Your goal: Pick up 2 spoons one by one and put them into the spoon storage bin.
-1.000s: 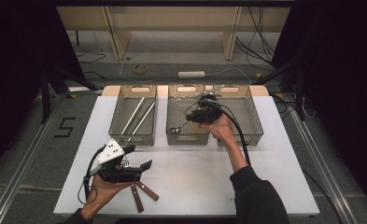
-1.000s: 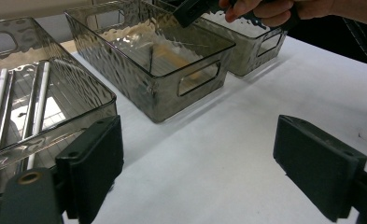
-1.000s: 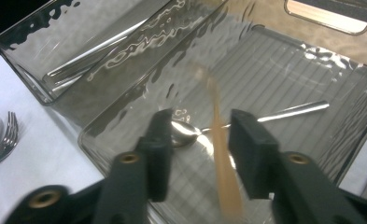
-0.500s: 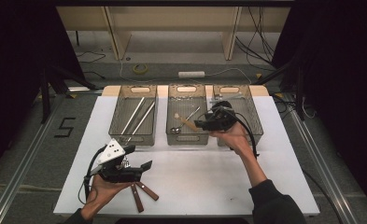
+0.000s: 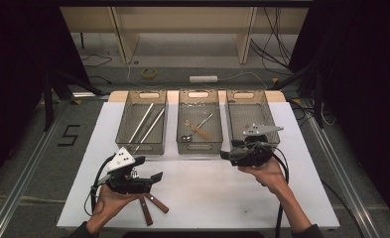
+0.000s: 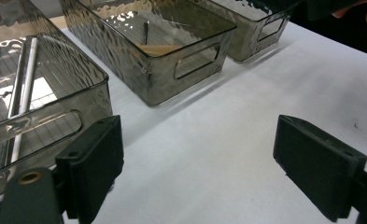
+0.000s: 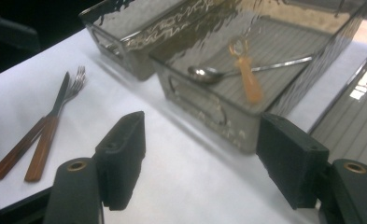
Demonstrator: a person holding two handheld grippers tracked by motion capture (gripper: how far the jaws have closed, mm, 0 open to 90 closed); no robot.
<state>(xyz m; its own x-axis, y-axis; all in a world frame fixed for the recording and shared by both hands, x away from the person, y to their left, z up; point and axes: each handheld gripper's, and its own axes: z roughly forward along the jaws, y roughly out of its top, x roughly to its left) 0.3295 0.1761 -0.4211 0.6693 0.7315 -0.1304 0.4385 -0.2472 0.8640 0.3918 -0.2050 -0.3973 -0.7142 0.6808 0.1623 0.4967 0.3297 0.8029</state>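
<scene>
Lower centre: our right gripper (image 5: 226, 154), jaws just opened wide and empty, should approach the wooden-handled knife and fork (image 7: 45, 122) squarely; left gripper (image 5: 155, 177) gapes empty.

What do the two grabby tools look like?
Both grippers are black. The left gripper carries a pale grey three-cornered plate with small dark dots; the right gripper has a grey plate too. Black cables trail from each. Their jaws are flat black blocks. A dark sleeve covers the right arm.
</scene>
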